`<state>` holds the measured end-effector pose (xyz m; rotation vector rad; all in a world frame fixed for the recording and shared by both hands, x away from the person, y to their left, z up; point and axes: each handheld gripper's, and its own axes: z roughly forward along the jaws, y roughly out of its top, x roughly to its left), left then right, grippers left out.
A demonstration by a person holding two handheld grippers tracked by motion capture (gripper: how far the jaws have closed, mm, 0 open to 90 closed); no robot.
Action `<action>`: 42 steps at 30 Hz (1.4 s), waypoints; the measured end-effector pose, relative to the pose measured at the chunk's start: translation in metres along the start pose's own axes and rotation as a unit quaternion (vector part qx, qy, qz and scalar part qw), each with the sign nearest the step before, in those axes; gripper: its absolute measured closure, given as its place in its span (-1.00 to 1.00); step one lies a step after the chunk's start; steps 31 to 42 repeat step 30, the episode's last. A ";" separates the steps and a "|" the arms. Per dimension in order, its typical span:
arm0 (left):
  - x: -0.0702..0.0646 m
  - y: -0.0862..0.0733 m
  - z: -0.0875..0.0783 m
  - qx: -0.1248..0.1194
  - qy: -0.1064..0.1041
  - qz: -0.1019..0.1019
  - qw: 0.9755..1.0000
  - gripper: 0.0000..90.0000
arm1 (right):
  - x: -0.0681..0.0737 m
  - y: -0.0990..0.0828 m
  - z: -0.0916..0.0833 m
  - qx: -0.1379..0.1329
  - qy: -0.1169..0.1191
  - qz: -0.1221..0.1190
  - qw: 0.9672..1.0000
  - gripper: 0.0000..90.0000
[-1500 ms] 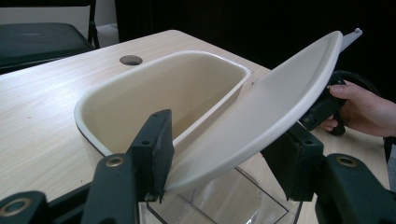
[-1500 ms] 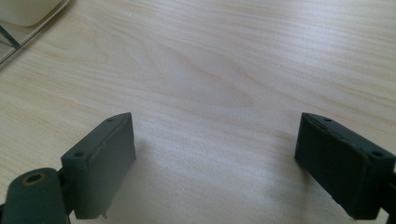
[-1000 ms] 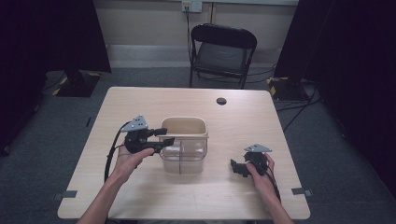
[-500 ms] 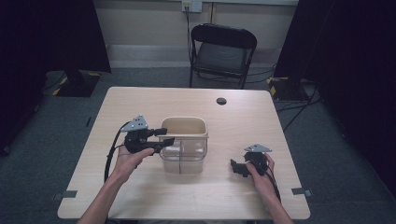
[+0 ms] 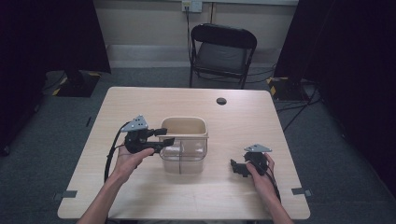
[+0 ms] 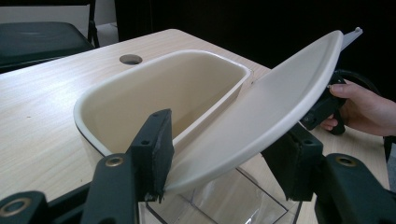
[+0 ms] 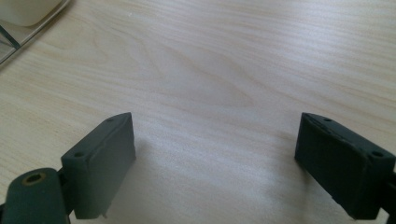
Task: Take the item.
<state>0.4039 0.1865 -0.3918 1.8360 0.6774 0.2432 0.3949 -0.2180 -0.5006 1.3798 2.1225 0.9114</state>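
Pads of the left hand-held gripper (image 6: 224,179) pinch the near edge of a cream flap lid (image 6: 261,116), one pad on each face, and this grip keeps the lid tilted up instead of lying flat. The lid belongs to a small bin (image 5: 183,143) with a cream rim and a clear body, which stands on the desk (image 5: 140,191) near its middle, a little to the left. From the left gripper view the lid rises slanted toward the right, so the cream inside of the bin is open to see; I judge that the lid is held so to keep the opening free. In the high view the left hand-held gripper (image 5: 164,136) reaches level over the left side of the bin rim, probably because the lid edge sits at that height.

The right hand-held gripper (image 5: 239,169) lies low on the desk, well apart from the bin on its right side. Its pads are spread wide with only bare wood between them, so it holds nothing; it seems to wait. Behind the desk stands a folding chair (image 5: 223,53).
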 end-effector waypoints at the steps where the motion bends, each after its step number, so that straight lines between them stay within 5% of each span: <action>1: 0.000 0.000 0.000 0.000 0.000 0.000 1.000 -0.02 | 0.000 0.000 0.000 0.000 0.000 0.000 1.000 -0.74; 42: 0.000 0.000 0.000 -0.002 0.000 -0.002 1.000 -0.04 | 0.000 0.000 0.000 0.000 0.001 -0.001 1.000 -0.74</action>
